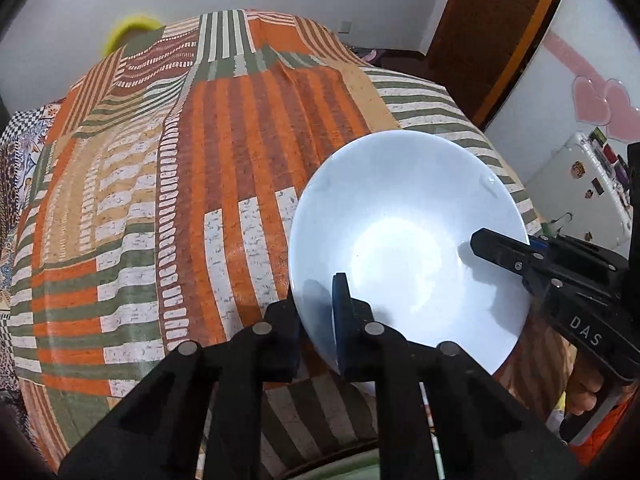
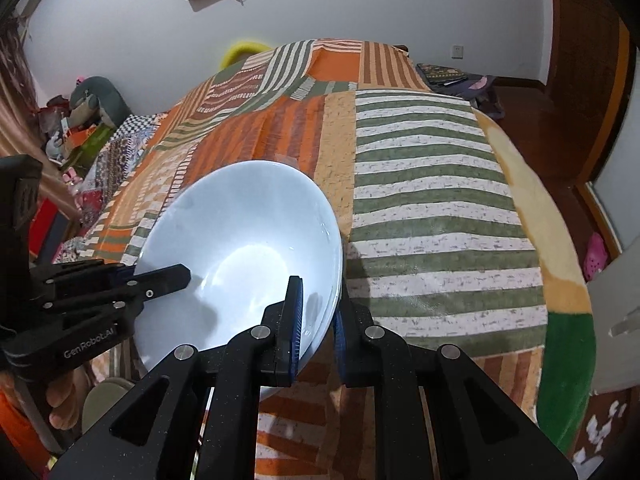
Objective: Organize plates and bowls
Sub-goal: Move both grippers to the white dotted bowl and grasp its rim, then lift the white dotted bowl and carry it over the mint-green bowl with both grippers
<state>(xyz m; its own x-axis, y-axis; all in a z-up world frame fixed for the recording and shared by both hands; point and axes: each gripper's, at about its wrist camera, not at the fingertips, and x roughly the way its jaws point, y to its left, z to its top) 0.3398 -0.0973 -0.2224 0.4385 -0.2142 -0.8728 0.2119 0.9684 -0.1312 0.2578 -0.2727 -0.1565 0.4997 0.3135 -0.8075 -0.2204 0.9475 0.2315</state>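
A large pale blue bowl (image 1: 404,240) is held tilted above the striped bedspread. My left gripper (image 1: 316,316) is shut on the bowl's near-left rim, one finger inside, one outside. My right gripper (image 1: 500,254) clamps the opposite rim from the right. In the right wrist view the same bowl (image 2: 240,248) fills the lower left; my right gripper (image 2: 318,320) is shut on its right rim, and my left gripper (image 2: 168,278) grips the left rim. A green dish rim (image 1: 344,470) shows under the left gripper, and a greenish plate (image 2: 106,400) lies low at the left.
The orange, green and white striped bedspread (image 1: 180,200) covers the bed. A yellow object (image 1: 128,30) sits at its far end. A white fridge (image 1: 588,188) stands to the right, and clutter (image 2: 80,120) lies along the bed's left side.
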